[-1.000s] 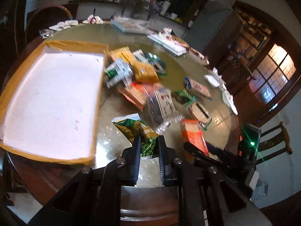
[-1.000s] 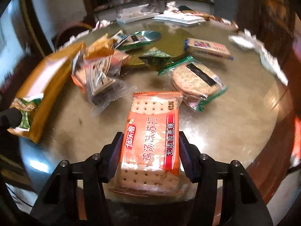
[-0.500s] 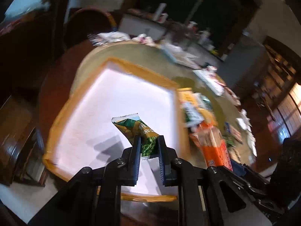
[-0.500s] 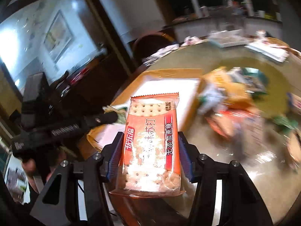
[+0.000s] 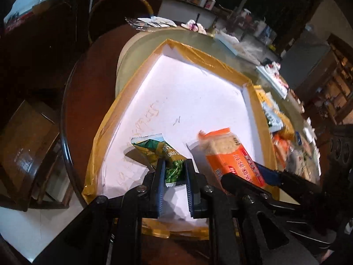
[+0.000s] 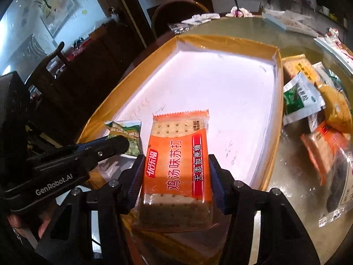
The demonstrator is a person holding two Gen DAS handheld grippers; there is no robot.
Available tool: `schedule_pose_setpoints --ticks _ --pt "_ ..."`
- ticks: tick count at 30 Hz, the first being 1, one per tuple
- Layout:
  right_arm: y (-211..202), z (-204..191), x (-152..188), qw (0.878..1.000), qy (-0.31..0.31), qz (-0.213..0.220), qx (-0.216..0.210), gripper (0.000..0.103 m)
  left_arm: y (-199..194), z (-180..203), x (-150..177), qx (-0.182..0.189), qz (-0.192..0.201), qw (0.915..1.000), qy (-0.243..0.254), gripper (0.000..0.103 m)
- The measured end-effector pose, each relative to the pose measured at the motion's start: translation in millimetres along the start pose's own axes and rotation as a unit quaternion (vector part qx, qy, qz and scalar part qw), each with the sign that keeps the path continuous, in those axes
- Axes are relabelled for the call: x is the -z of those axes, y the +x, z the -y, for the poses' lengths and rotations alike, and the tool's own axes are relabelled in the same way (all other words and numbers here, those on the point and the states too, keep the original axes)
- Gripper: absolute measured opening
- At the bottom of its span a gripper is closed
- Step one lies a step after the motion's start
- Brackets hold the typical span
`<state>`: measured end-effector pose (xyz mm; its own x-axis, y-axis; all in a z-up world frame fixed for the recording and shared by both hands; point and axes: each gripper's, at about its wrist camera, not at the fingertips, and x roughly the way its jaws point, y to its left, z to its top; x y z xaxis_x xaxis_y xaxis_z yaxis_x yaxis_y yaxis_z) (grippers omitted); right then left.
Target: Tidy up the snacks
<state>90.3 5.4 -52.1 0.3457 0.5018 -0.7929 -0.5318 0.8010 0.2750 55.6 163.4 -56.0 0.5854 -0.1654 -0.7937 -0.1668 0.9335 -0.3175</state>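
Both grippers are angled down over the near end of the white tray (image 5: 198, 92) with the yellow rim. The left gripper (image 5: 174, 170) is clamped narrow on a green pea snack packet (image 5: 158, 152), the right gripper (image 6: 175, 172) spread wide around an orange cracker pack (image 6: 176, 161) (crackers showing through the wrapper). The other snacks (image 6: 308, 101) are piled on the glass table (image 6: 286, 172) beside the tray.

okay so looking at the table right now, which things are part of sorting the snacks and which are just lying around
Part of the job:
- left hand-held gripper, shut on the green pea packet
- right hand-held gripper, shut on the orange cracker pack
- white tray
- snack pile beside the tray

Just lying about:
- crumpled wrappers at the far edge
- wooden chair
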Motion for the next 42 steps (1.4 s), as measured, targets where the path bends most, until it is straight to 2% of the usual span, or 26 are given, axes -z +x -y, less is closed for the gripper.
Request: schedule_pose_setpoints --ticks 2,4,6,9,11,12,15,18,24,28,32,33,35,36,39,42 --pt "-3 -1 2 1.0 -0.006 0.003 0.004 0.064 2 1 2 -0.002 -0.009 0.9999 0.015 0.017" --pt "-14 2 6 1.0 0.004 0.013 -0.009 0.066 -5 1 5 -0.01 -0.001 0.9999 0.011 0.021" --pt "-35 10 11 0.998 0.017 0.042 -0.039 0.071 -14 3 7 -0.015 0.008 0.9998 0.009 0.052" --pt "-73 25 23 0.993 0.03 0.095 -0.056 0.076 -38 18 14 -0.036 0.059 0.9975 0.015 0.063" --pt "-100 43 35 0.989 0.042 0.131 -0.052 0.082 -53 39 20 -0.021 0.077 0.9963 0.032 0.072" --pt "-116 57 44 0.986 0.052 0.149 -0.046 0.082 -57 49 22 -0.009 0.079 0.996 0.041 0.075" --pt "-141 89 61 0.983 0.077 0.166 -0.03 0.083 -67 87 32 0.036 0.086 0.9926 0.078 0.08" --pt "-161 125 85 0.979 0.104 0.174 0.004 0.083 -58 125 40 0.082 0.058 0.9902 0.098 0.08" --pt "-193 199 122 0.969 0.167 0.173 0.049 0.083 -9 198 48 0.109 0.006 0.9849 0.135 0.08" --pt "-205 228 137 0.964 0.193 0.172 0.064 0.083 27 232 42 0.087 -0.013 0.9853 0.146 0.08" --pt "-203 237 141 0.962 0.194 0.171 0.086 0.083 65 252 31 0.044 -0.023 0.9892 0.138 0.078" --pt "-204 239 139 0.962 0.191 0.174 0.089 0.083 72 254 31 0.038 -0.031 0.9899 0.133 0.066" --pt "-203 243 134 0.963 0.183 0.176 0.089 0.083 86 255 31 0.049 -0.065 0.9898 0.117 0.053" --pt "-201 247 130 0.965 0.18 0.173 0.086 0.083 85 254 33 0.048 -0.063 0.9899 0.118 0.047" --pt "-191 264 112 0.967 0.175 0.159 0.097 0.085 74 247 41 0.052 -0.055 0.9884 0.132 0.042" --pt "-176 281 96 0.969 0.176 0.133 0.107 0.085 59 230 54 0.077 -0.066 0.9856 0.136 0.04"
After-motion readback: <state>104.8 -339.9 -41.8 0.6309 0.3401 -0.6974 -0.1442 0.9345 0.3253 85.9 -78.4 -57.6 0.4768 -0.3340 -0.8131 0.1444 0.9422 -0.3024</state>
